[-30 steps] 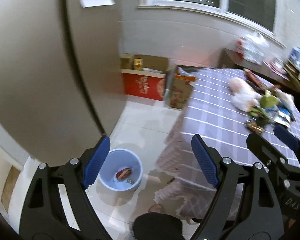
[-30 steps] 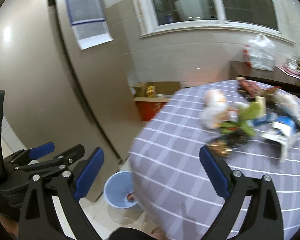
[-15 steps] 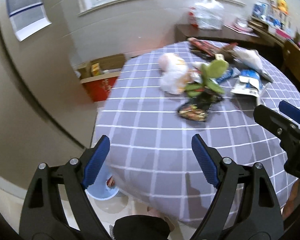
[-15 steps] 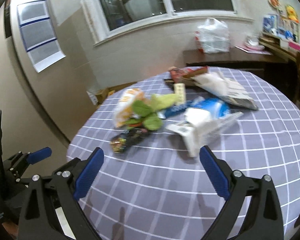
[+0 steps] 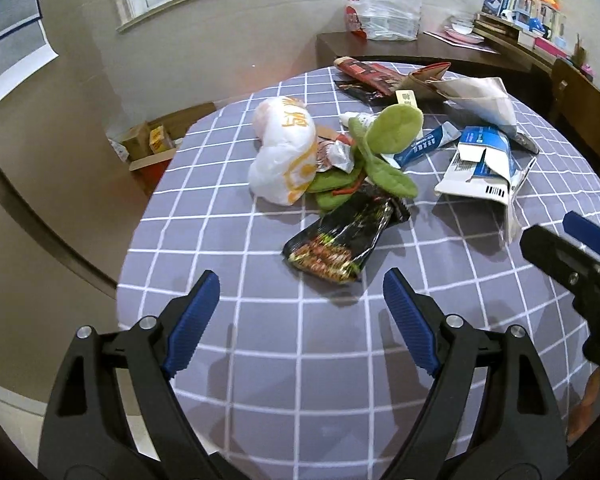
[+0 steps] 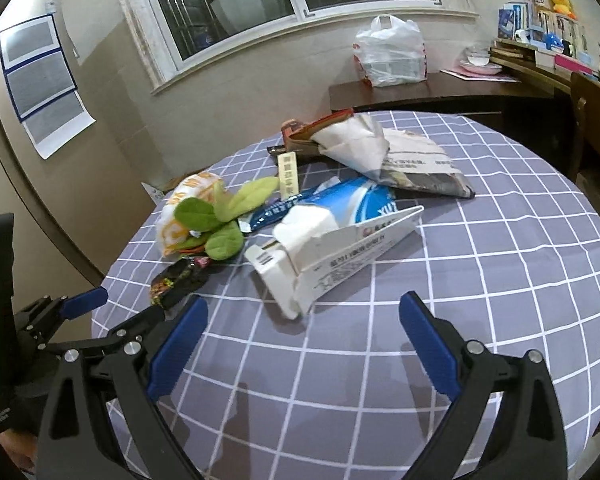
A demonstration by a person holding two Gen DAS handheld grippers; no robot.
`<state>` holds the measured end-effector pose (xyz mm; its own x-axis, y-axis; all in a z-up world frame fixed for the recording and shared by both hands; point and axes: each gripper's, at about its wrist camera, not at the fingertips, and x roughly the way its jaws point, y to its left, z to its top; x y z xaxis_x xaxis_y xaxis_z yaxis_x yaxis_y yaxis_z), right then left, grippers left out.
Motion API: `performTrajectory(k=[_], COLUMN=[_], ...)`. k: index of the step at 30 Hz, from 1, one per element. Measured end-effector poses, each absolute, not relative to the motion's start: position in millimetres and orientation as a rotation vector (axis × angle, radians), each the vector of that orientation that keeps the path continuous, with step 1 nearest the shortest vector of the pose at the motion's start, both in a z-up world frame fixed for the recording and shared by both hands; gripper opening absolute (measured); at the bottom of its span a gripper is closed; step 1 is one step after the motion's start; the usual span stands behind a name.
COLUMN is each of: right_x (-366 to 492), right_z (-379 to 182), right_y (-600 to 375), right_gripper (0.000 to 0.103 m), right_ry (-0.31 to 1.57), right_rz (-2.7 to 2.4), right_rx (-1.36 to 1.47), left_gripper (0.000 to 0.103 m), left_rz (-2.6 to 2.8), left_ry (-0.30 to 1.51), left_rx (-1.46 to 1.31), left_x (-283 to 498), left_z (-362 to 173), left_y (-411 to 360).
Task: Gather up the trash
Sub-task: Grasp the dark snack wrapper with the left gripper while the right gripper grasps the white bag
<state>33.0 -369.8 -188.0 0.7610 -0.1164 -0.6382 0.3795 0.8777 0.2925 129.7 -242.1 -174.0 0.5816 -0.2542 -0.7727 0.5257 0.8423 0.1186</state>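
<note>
While both the left gripper (image 5: 300, 300) and the right gripper (image 6: 302, 328) are held with jaws released and empty, the trash pile (image 5: 380, 160) is seen mid-frame on the table (image 5: 300, 360).

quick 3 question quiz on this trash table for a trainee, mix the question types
1. True or false: the left gripper holds the black wrapper.
2. Which piece lies nearest the right gripper? A white carton B newspaper C orange-print bag
3. Fill in: the trash lies on a grey ______ tablecloth.

Key: 1 false, both grippers have open, empty jaws. 2 A. 3 checked.
</note>
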Motion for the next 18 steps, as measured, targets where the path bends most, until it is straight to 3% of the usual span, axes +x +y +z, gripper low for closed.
performTrajectory(k=[7, 9, 10, 12, 18], right_x=[39, 40, 41, 43, 48], right_z=[-194, -193, -191, -189, -180], right_y=[-378, -377, -376, -372, -353], right_gripper=[0.095, 0.095, 0.095, 0.095, 0.095], right_ry=[0.695, 0.694, 0.693, 0.691, 0.689], right_rz=[-0.265, -0.268, -0.271, -0.267, -0.219], right_rx=[0.474, 0.467, 0.460, 0.452, 0.429], left_gripper=[0.082, 0.070, 0.051, 0.047, 0.022], left_rz=[-0.511, -0.545, -0.567, -0.571, -0.587], left_ry=[0.817, 0.820, 0.845, 0.849, 0.854], left_rx=[0.359, 0.357, 0.357, 0.357, 0.228], left_x=[145, 149, 152, 153, 147], left_z=[-179, -181, -185, -188, -180], left_y=[-258, -262, -264, -264, -232])
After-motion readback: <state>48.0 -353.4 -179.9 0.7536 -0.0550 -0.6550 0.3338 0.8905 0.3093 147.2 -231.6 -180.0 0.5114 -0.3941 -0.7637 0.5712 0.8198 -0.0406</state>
